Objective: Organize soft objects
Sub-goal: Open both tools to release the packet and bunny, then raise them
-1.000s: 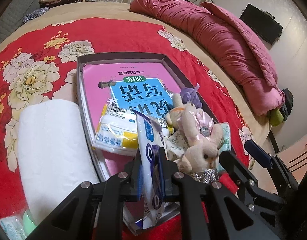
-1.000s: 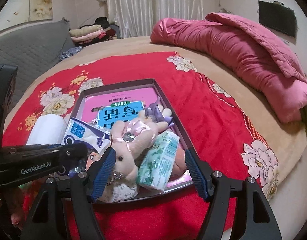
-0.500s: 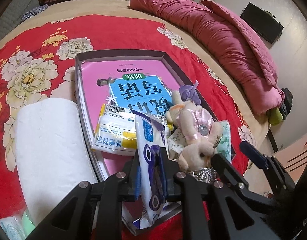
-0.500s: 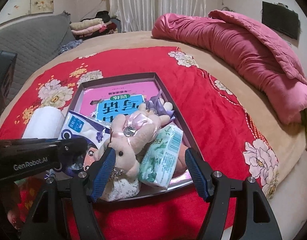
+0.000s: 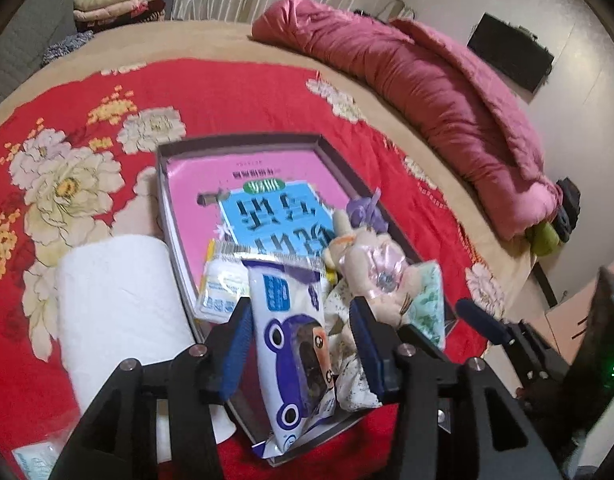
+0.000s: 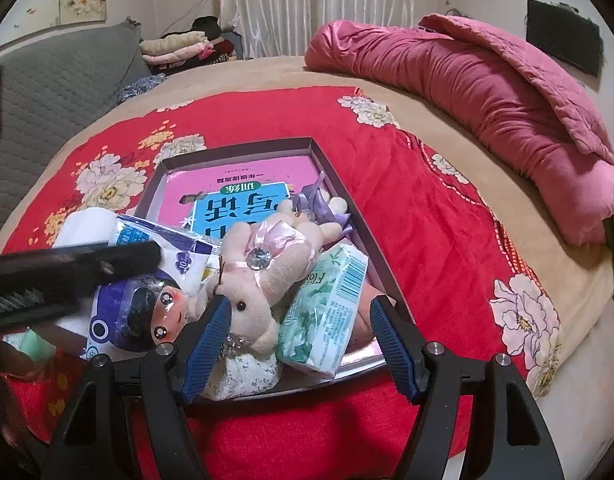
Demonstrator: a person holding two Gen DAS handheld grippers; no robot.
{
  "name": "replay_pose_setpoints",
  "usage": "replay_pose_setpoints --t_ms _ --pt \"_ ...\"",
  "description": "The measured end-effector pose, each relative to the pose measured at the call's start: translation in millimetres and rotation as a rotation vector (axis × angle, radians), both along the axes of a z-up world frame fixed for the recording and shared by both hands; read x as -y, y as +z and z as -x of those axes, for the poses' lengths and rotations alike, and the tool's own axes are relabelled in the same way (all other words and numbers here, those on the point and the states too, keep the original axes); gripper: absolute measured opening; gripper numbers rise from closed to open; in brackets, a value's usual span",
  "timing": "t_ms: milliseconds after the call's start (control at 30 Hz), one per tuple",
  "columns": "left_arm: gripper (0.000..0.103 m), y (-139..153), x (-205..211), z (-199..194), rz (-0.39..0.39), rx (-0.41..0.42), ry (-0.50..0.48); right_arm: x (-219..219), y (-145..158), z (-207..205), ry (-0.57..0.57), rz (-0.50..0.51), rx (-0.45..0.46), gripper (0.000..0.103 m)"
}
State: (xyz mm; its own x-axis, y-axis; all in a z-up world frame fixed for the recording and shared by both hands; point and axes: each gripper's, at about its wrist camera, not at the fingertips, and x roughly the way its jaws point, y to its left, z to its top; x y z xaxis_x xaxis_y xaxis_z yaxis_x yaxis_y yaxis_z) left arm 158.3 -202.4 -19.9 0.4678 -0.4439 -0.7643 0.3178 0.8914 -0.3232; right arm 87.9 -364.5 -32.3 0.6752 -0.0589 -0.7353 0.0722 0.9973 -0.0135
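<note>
Red floral bedspread, one tray, one plush rabbit, three packets, left gripper and right gripper both released

You see a red bedspread printed with cream and yellow peonies. On it sits a shallow grey cardboard tray lined by a pink booklet with a blue panel. Inside lie a beige plush rabbit with a pale pink ribbon, a mint-green leaf-patterned tissue pack, and a white-and-purple cartoon-face packet. The plain white paper roll lies beside it.
</note>
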Motion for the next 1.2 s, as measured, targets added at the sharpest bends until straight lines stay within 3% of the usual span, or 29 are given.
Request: replay_pose_setpoints --t_ms 100,233,367,533,800,1200 --pt "0.049 11.5 -14.2 2.1 0.047 0.03 0.023 2.3 0.1 0.3 -0.005 -0.01 0.001 0.074" --pt "0.049 17.8 -27.3 4.5 0.111 -0.006 0.009 2.9 0.4 0.4 -0.008 -0.013 0.002 0.074" --pt "0.049 0.9 -23.1 15.5 0.073 -0.103 -0.034 3.5 -0.1 0.1 -0.01 -0.015 0.004 0.074" --pt "0.049 -19.5 -10.7 29.4 0.013 -0.15 -0.057 3.8 0.0 0.5 -0.01 -0.011 0.007 0.074" --pt "0.048 -29.5 6.1 23.6 0.002 -0.176 -0.088 4.7 0.8 1.9 -0.015 -0.01 0.007 0.074" --pt "0.049 -27.8 8.8 19.7 0.047 -0.195 -0.1 11.7 1.4 2.3 -0.035 -0.037 0.01 0.074"
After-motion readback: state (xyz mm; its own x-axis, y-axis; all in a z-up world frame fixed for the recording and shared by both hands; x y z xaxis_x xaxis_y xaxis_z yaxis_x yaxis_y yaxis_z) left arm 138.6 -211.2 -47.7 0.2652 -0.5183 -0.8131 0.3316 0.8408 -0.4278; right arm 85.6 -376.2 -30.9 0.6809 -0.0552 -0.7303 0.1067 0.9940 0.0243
